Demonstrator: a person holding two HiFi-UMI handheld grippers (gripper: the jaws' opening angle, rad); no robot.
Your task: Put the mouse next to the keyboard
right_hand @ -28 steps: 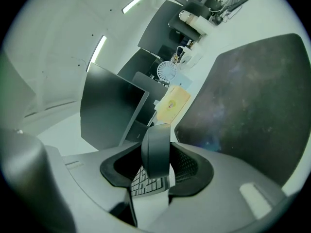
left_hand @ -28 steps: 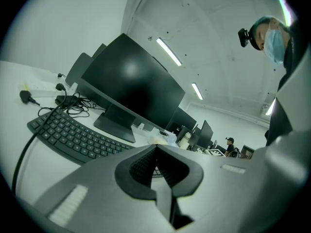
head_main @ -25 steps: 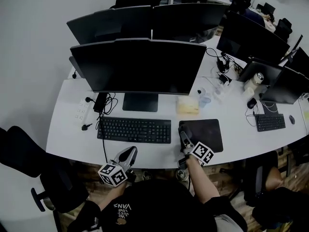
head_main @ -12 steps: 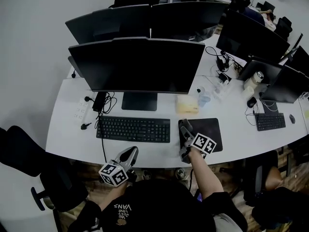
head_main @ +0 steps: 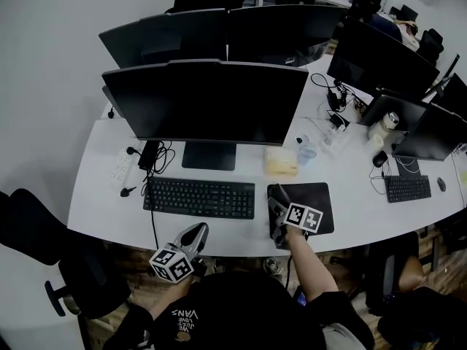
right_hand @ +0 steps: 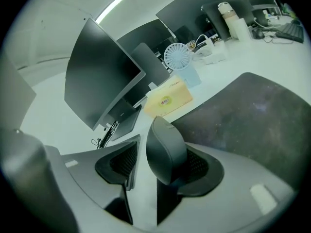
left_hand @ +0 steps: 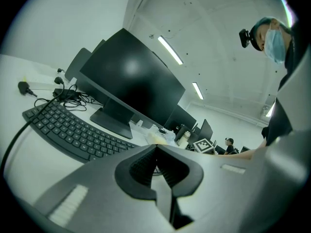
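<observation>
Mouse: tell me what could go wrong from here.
1. The right gripper has just been opening its jaws, yet the mouse between them stands tilted against one jaw. It may topple or get dragged when the gripper withdraws.
2. It sits at the mouse pad edge nearest the keyboard, so it could settle half on, half off.
</observation>
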